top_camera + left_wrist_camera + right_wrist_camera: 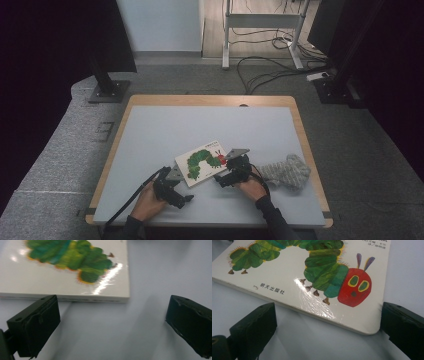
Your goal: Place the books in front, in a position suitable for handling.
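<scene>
A white picture book [202, 162] with a green caterpillar on its cover lies flat and closed near the table's front middle. My left gripper [181, 192] rests just in front of the book's near left corner, open; in the left gripper view the book's spine edge [75, 299] lies just beyond the spread jaws, nothing between them. My right gripper [226, 176] sits at the book's right corner, open. In the right gripper view the book's rounded corner [364, 327] reaches between the jaws, close to the right finger [404, 327].
A crumpled grey cloth [287, 171] lies right of the right hand, near the table's right edge [309, 155]. The pale blue tabletop [200, 125] stretches away behind the book. Monitor stands and cables are on the floor beyond.
</scene>
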Action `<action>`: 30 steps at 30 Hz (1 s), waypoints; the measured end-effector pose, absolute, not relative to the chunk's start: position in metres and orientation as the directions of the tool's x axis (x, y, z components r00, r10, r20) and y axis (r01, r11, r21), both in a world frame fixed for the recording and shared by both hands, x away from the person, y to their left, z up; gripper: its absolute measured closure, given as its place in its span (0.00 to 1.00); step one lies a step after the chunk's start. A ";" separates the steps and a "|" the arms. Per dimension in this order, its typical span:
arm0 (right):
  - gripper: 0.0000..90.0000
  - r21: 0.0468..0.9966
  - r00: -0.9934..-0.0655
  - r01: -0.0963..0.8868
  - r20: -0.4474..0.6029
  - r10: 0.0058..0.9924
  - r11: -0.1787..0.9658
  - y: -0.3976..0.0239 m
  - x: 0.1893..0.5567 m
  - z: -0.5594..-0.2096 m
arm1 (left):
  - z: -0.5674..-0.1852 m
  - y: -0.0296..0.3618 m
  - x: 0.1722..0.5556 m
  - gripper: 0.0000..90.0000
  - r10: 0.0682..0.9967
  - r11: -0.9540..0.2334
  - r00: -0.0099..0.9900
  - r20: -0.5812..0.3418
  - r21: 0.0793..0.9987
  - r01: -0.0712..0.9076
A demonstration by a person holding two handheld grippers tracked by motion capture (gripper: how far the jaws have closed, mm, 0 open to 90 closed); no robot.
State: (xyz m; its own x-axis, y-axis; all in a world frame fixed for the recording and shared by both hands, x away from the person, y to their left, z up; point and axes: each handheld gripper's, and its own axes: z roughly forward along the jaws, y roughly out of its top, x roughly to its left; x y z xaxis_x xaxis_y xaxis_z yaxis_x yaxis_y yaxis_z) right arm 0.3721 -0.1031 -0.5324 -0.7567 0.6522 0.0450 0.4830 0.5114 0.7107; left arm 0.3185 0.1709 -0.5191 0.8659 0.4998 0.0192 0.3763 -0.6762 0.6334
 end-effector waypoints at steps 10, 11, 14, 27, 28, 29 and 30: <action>0.01 0.712 -0.767 0.490 0.076 0.637 0.504 -0.107 0.375 -0.532 | -0.520 0.197 0.350 0.00 0.550 -0.676 0.832 0.072 0.623 0.393; 0.01 0.711 -0.768 0.489 0.077 0.635 0.505 -0.107 0.375 -0.532 | -0.523 0.198 0.355 0.00 0.544 -0.669 0.837 0.055 0.630 0.394; 0.01 0.709 -0.772 0.487 0.075 0.632 0.510 -0.107 0.376 -0.531 | -0.527 0.199 0.361 0.00 0.521 -0.651 0.853 0.013 0.652 0.389; 0.00 0.702 -0.779 0.474 0.052 0.625 0.532 -0.105 0.373 -0.532 | -0.528 0.195 0.360 0.00 0.462 -0.670 0.887 0.006 0.658 0.344; 0.00 0.697 -0.780 0.474 0.049 0.624 0.538 -0.105 0.372 -0.531 | -0.528 0.195 0.359 0.00 0.460 -0.671 0.888 0.006 0.657 0.343; 0.00 0.697 -0.779 0.474 0.047 0.625 0.538 -0.106 0.371 -0.531 | -0.528 0.195 0.358 0.00 0.459 -0.672 0.889 0.006 0.656 0.343; 0.00 0.697 -0.779 0.474 0.047 0.625 0.538 -0.106 0.371 -0.531 | -0.528 0.194 0.358 0.00 0.459 -0.671 0.889 0.004 0.657 0.343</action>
State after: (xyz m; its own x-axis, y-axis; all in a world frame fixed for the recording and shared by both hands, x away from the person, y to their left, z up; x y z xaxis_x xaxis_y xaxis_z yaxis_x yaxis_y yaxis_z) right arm 0.3711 -0.1057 -0.5313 -0.7793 0.6249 0.0471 0.4737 0.5383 0.6970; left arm 0.3579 0.1944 -0.5283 0.8886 0.4587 0.0044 0.3434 -0.6714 0.6567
